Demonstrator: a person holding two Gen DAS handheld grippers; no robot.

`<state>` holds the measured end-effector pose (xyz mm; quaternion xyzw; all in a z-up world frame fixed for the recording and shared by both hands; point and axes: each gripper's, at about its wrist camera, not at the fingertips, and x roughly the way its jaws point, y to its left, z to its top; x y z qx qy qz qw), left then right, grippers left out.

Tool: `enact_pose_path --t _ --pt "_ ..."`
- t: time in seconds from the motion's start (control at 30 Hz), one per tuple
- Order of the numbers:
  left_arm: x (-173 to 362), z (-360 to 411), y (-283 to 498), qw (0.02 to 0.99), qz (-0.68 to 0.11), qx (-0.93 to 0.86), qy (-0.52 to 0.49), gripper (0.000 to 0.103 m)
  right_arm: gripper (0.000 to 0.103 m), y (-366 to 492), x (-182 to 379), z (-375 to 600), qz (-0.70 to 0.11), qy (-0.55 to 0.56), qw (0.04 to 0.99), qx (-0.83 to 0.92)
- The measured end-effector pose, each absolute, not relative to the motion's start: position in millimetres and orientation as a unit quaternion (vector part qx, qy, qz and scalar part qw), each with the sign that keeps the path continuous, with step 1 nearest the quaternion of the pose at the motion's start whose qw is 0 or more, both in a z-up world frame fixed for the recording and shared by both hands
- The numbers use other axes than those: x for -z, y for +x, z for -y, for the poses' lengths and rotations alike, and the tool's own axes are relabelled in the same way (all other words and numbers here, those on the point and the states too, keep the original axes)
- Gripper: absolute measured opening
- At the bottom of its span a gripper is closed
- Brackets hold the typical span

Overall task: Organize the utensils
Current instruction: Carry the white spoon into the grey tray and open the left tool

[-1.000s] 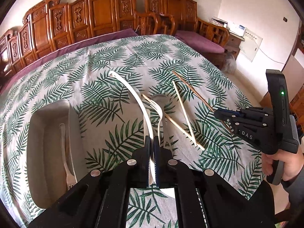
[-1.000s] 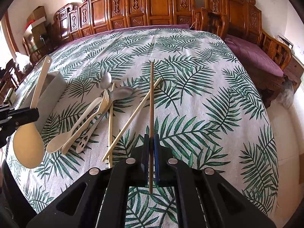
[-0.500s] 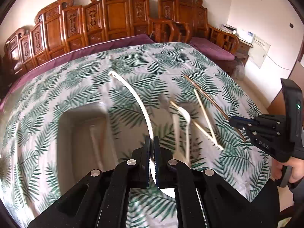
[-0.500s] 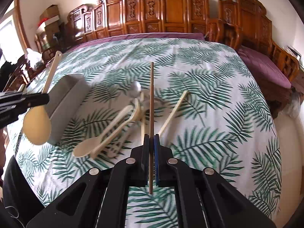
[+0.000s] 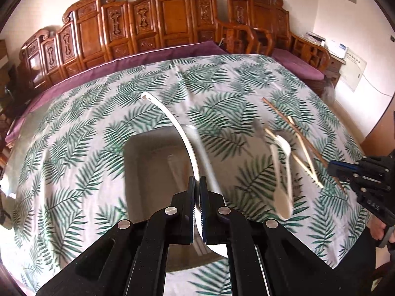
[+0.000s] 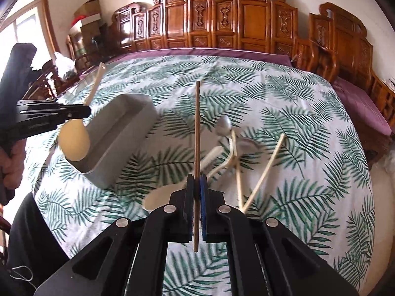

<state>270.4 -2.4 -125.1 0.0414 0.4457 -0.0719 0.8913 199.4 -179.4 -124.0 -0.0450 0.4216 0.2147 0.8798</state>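
Note:
My left gripper (image 5: 197,185) is shut on a cream spoon (image 5: 172,120); its handle points away and its bowl hangs over the near end of the grey utensil box (image 5: 148,148). In the right wrist view the same left gripper (image 6: 84,109) holds the spoon's bowl (image 6: 74,143) just above the box (image 6: 116,138). My right gripper (image 6: 196,185) is shut on a brown chopstick (image 6: 197,123), held above the table. In the left wrist view my right gripper (image 5: 332,167) sits at the right with the brown chopstick (image 5: 291,125).
Loose utensils lie on the leaf-print cloth (image 6: 284,98): a cream spoon (image 6: 170,192), a metal spoon (image 6: 223,125), pale chopsticks (image 6: 266,170). A utensil lies inside the box (image 5: 172,165). Carved wooden benches (image 5: 160,19) line the far side.
My left gripper has carried the cream spoon leftward from beside the loose utensils to over the grey box. My right gripper has kept hold of the brown chopstick and shifted left.

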Motion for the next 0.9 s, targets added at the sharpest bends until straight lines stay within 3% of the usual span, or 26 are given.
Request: enact_pose_path --t 0.47,0.9 --pt "150 -31 278 0.876 -0.477 0.053 0.044 0.003 0.006 197 114 104 -0.416 -0.023 0.871 -0.261" --pt "140 -56 262 0.89 -0.454 0.052 0.014 0.006 0.006 199 128 49 -0.435 -0.029 0.857 -0.276"
